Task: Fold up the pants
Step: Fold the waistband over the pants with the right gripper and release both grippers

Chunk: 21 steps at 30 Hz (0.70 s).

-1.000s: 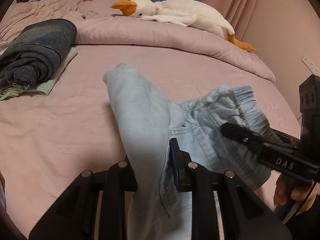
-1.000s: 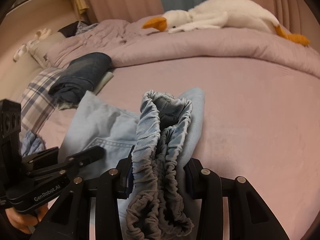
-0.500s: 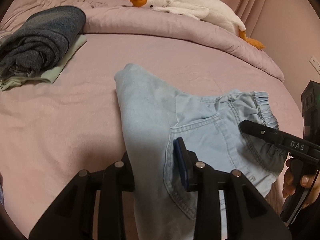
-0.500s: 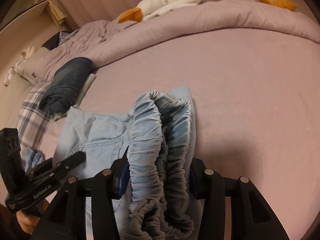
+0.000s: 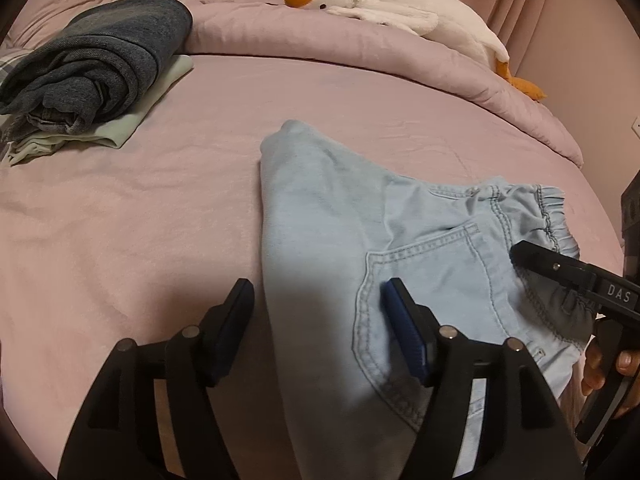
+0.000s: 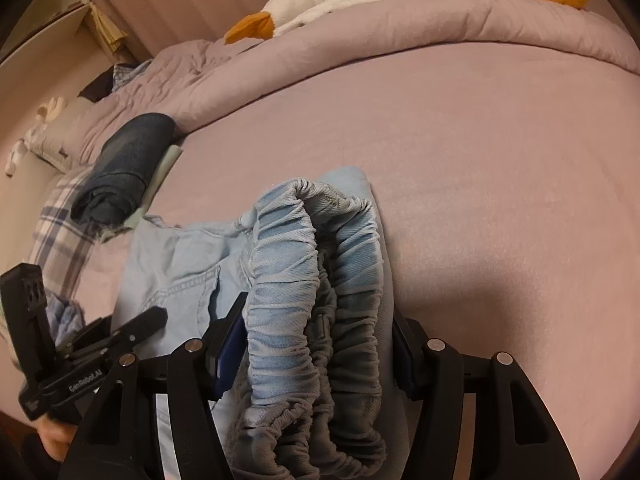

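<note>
left wrist: both grippers' jaws just opened, apart around light-blue pants [image 5: 400, 240].

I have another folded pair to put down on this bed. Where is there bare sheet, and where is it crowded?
Bare sheet lies between the dark folded stack and the light blue pants, and beyond the pants up to the rolled duvet under the plush goose. More lies right of the waistband. It is crowded at the near edge, around both grippers.

Two claws: the left claw [image 5: 316, 328] and the right claw [image 6: 320, 344]. One pair of light blue pants [image 5: 360, 232] lies between their fingers. Beyond them, one toy goose [image 5: 400, 8]; far left, one dark folded garment [image 5: 100, 64] on one pale one [image 5: 132, 124].
</note>
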Each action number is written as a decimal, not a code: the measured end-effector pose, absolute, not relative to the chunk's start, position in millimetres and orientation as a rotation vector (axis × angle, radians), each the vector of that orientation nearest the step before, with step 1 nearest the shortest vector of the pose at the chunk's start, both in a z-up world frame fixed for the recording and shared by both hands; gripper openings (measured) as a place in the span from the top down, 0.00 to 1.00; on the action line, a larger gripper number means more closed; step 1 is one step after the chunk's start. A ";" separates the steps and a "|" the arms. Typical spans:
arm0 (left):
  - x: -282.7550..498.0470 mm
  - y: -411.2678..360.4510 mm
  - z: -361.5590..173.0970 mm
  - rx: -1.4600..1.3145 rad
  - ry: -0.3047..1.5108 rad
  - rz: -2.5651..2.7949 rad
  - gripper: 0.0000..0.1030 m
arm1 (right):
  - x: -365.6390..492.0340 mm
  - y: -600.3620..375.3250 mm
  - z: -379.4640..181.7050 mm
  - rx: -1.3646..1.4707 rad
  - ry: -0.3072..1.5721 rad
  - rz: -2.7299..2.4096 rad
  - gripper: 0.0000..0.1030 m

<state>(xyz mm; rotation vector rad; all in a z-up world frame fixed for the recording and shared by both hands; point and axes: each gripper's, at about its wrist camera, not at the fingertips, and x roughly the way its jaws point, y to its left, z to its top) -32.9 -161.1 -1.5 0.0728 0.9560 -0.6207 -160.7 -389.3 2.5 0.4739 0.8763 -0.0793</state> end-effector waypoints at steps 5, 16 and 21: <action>-39.6 -152.0 1.1 0.053 0.966 -0.614 0.33 | -164.8 -385.1 8.8 0.450 0.870 -0.096 0.41; -78.1 -124.4 7.1 0.036 0.978 -0.601 0.33 | -195.2 -368.0 17.4 0.288 0.899 -0.140 0.41; -95.5 -118.7 -0.8 0.065 0.982 -0.592 0.32 | -200.7 -355.4 17.0 0.200 0.917 -0.164 0.41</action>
